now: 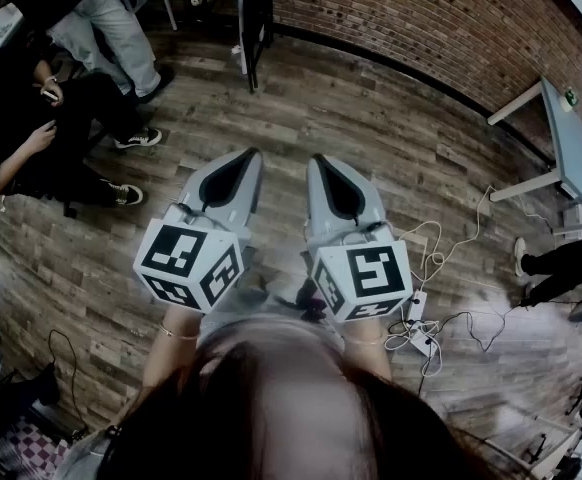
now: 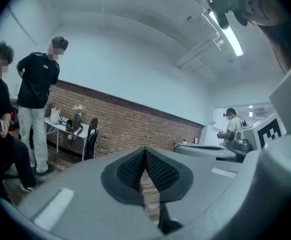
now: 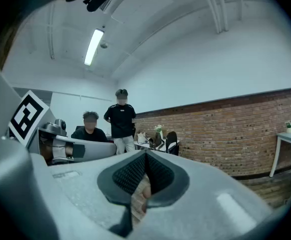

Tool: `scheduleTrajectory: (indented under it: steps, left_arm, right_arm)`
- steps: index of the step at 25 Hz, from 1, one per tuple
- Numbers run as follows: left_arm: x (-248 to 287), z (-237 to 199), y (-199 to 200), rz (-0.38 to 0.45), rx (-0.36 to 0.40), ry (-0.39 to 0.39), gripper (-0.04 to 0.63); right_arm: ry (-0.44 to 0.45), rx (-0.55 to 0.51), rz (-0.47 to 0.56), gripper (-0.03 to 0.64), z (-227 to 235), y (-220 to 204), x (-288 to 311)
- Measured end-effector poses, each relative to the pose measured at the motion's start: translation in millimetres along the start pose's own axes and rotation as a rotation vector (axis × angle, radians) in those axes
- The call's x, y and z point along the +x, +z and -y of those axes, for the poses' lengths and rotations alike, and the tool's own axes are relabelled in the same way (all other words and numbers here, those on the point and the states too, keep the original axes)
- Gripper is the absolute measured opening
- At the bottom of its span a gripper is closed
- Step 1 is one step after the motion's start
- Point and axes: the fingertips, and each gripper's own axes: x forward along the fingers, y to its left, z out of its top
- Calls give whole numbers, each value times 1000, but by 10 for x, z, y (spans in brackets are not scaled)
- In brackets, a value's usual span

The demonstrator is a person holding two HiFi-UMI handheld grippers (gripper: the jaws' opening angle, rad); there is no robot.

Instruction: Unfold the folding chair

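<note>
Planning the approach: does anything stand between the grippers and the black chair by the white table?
Nothing visible: only wood-plank floor separates the grey left gripper, right gripper and the black chair.

- The place looked like a workroom or a lab in an office building, not a home.
- One long brick wall (image 1: pixel 441 18) was left bare, the other walls were plain white, and the floor (image 1: pixel 301 118) was of wooden planks.
- A tube light (image 3: pixel 93 46) hung under a white ceiling with open pipes (image 2: pixel 200 49).
- White worktops (image 1: pixel 571 143) stood near the walls; one carried bags (image 2: pixel 54 116) and flowers (image 2: pixel 77 110).
- Loose cables (image 1: pixel 423 340) and a power strip (image 1: pixel 417 306) lay on the floor.
- Several people were there: a seated person (image 1: pixel 21 118), a standing person (image 2: pixel 35 89), and a farther person (image 2: pixel 233 126) with a device on the head.
</note>
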Motion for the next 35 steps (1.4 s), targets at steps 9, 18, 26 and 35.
scheduleTrajectory:
  steps: [9, 18, 26, 35]
  left_arm:
    - [202, 65, -35, -4, -17, -3, 0]
    - [466, 137, -46, 8, -14, 63, 0]
    - [651, -47, -47, 3, -27, 102, 0]
    - [1026, -568, 54, -5, -32, 71, 0]
  right_arm:
    - [11, -8, 8, -3, 195, 2, 36]
    - [68, -28, 9, -3, 491, -11, 134]
    - [94, -27, -1, -3, 624, -47, 381]
    - [75, -24, 1, -3, 658, 0, 998]
